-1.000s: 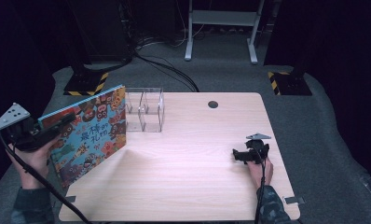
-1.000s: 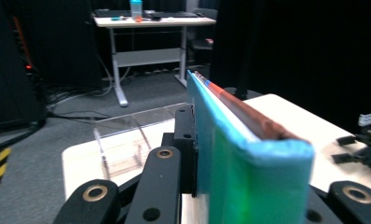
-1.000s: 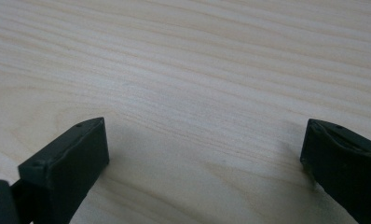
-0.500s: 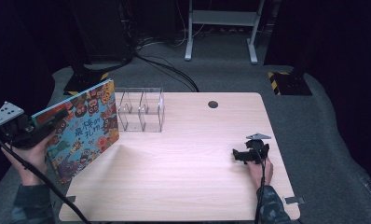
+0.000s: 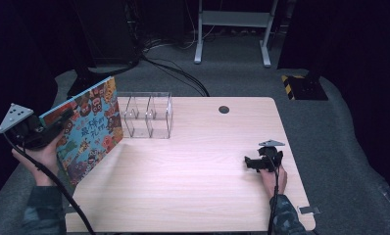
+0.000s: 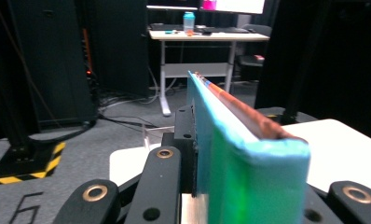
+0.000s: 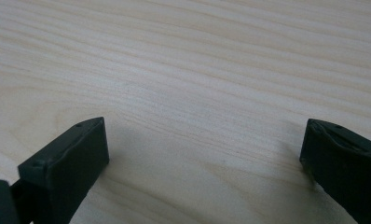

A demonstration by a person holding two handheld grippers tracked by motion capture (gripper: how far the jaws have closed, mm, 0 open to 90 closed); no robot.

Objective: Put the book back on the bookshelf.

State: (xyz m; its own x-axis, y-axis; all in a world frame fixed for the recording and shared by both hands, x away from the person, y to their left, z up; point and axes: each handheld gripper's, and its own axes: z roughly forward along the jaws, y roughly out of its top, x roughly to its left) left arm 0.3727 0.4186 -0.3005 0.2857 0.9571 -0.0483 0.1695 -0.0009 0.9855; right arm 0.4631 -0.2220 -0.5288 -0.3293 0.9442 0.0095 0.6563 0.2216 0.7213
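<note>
A colourful picture book (image 5: 90, 129) is held upright and tilted over the table's left edge. My left gripper (image 5: 60, 122) is shut on its near edge; in the left gripper view the book's teal spine edge (image 6: 249, 154) stands clamped between the jaws. A clear acrylic divider rack (image 5: 148, 115) stands on the table just right of the book. My right gripper (image 5: 249, 163) rests on the table at the right, open, jaws wide apart over bare wood (image 7: 197, 107) with nothing between them.
The light wooden table (image 5: 193, 196) has a round cable hole (image 5: 224, 109) at the back. Cables and a desk frame (image 5: 232, 29) lie on the grey floor beyond. A black-yellow striped block (image 5: 301, 85) sits off the table's far right corner.
My left gripper has carried the book leftwards, away from the rack, uncovering the rack's left side. The right gripper has stayed still.
</note>
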